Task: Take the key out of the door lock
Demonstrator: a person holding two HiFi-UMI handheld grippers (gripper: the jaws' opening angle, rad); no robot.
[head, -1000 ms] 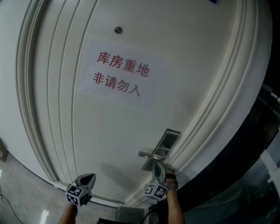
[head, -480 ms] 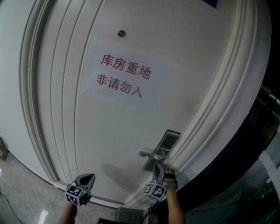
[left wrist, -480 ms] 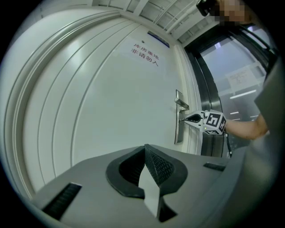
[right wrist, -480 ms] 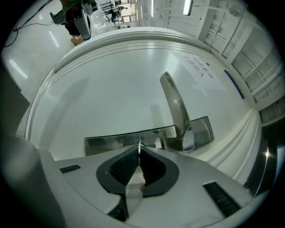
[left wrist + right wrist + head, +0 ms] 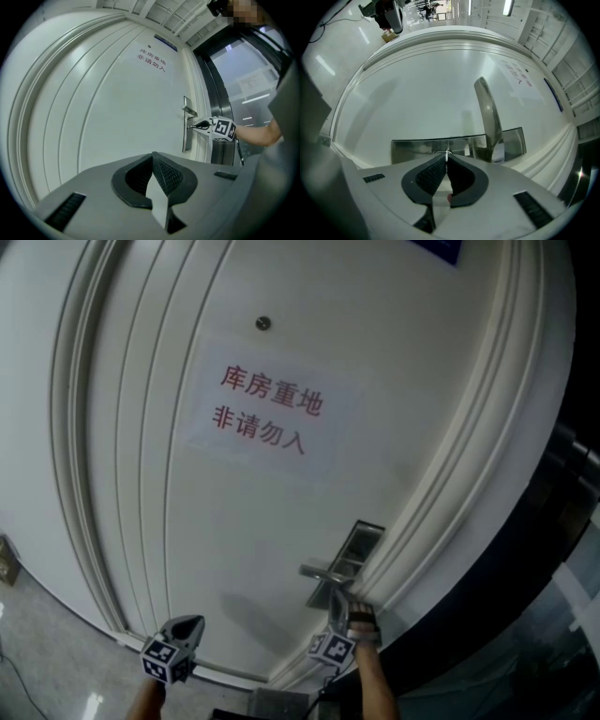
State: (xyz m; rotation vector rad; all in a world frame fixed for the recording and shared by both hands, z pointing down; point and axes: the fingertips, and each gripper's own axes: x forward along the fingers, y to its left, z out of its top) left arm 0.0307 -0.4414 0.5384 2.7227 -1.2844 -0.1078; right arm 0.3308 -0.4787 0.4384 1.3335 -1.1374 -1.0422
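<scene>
A steel lock plate (image 5: pixel 361 545) with a lever handle (image 5: pixel 323 572) sits at the white door's right edge. My right gripper (image 5: pixel 339 610) is up against the plate below the handle. In the right gripper view its jaws are shut (image 5: pixel 447 157) on the thin metal key (image 5: pixel 448 152), which sticks out of the lock plate (image 5: pixel 412 146) beside the handle (image 5: pixel 488 117). The left gripper view shows that gripper (image 5: pixel 193 125) level against the plate. My left gripper (image 5: pixel 187 626) hangs low at the left, away from the door, and is shut (image 5: pixel 153 157) on nothing.
A paper sign with red characters (image 5: pixel 267 409) is stuck on the door below a peephole (image 5: pixel 263 323). Ribbed white door-frame moulding (image 5: pixel 450 474) runs right of the lock, with a dark glass wall (image 5: pixel 553 559) beyond. Pale floor (image 5: pixel 56 671) lies at lower left.
The head view has tipped a little, so the sign and peephole sit lower in the frame. Neither gripper has visibly moved against the door.
</scene>
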